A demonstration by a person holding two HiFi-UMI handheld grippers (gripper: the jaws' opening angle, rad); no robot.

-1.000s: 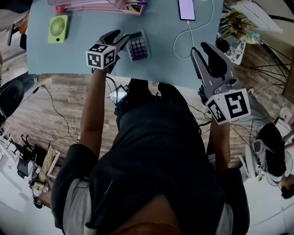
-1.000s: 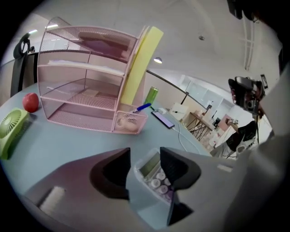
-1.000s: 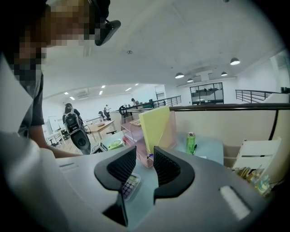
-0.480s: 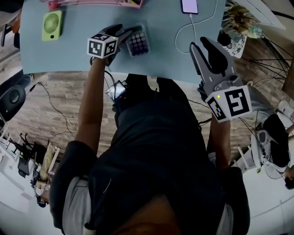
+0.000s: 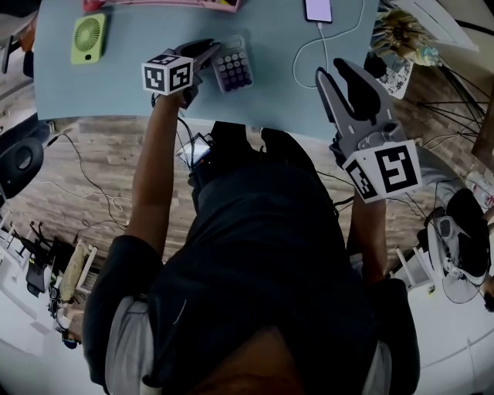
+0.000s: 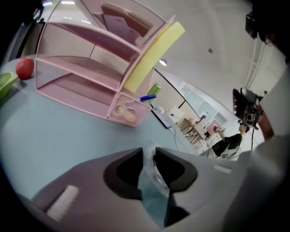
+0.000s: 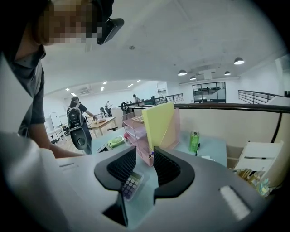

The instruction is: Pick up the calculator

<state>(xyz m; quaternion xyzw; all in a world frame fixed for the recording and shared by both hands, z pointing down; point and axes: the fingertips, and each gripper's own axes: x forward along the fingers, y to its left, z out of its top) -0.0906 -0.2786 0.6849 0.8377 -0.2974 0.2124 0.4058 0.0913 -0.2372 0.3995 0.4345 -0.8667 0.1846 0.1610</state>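
Observation:
The calculator (image 5: 231, 71), grey with purple keys in a clear case, lies on the pale blue table (image 5: 108, 89) near its front edge. My left gripper (image 5: 207, 55) is shut on the calculator's left edge. In the left gripper view the clear, teal-tinted edge of the calculator (image 6: 152, 190) sits pinched between the jaws of the left gripper (image 6: 148, 156). My right gripper (image 5: 343, 75) hangs over the table's right front corner, open and empty. Through the gap of the right gripper (image 7: 145, 165) the calculator (image 7: 131, 185) shows farther off on the table.
A pink mesh organizer (image 6: 90, 77) with a yellow pad (image 6: 154, 54) stands at the table's back. A green fan (image 5: 87, 37) lies at the far left, and a phone (image 5: 318, 9) with a white cable (image 5: 309, 62) at the right. A green can (image 7: 194, 141) stands beyond.
The left gripper has moved a little farther onto the table and closed on the calculator's left edge. The right gripper has hardly moved.

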